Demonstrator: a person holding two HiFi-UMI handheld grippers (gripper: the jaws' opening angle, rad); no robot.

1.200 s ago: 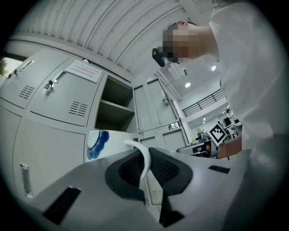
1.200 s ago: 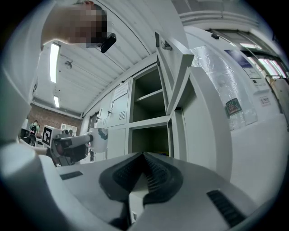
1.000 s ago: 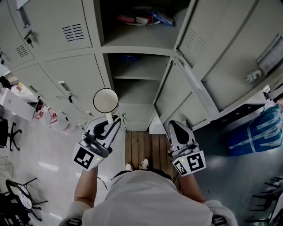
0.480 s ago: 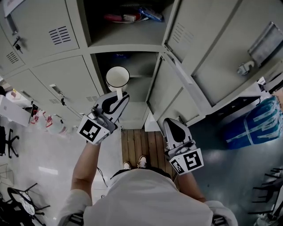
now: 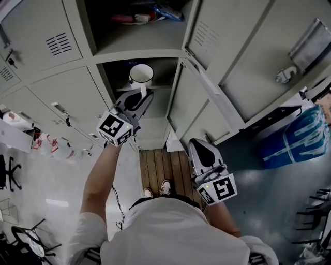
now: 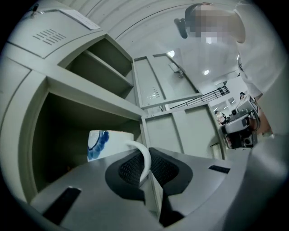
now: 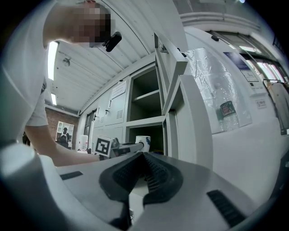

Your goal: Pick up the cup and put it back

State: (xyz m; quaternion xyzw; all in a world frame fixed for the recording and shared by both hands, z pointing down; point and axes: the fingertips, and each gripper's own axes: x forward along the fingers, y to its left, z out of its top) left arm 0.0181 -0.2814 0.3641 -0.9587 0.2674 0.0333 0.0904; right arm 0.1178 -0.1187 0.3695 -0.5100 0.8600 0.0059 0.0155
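Observation:
A white cup (image 5: 141,75) with a blue pattern (image 6: 109,143) hangs at the mouth of the open middle locker compartment (image 5: 160,70). My left gripper (image 5: 138,96) is shut on its curved white handle (image 6: 145,159), which stands pinched between the dark pads. In the right gripper view the cup (image 7: 143,141) and the left gripper (image 7: 130,147) show ahead, in front of that compartment. My right gripper (image 5: 205,153) stays low beside the person's body, its jaws (image 7: 143,158) shut with nothing between them.
The locker doors (image 5: 207,98) stand swung open to the right of the compartments. The upper compartment holds red and blue packets (image 5: 139,15). A blue bag (image 5: 297,145) lies on the floor at right. The person's feet stand on a wooden platform (image 5: 160,165).
The left gripper has carried the cup forward, from in front of the closed locker doors on the left to the mouth of the open middle compartment. The right gripper has kept still.

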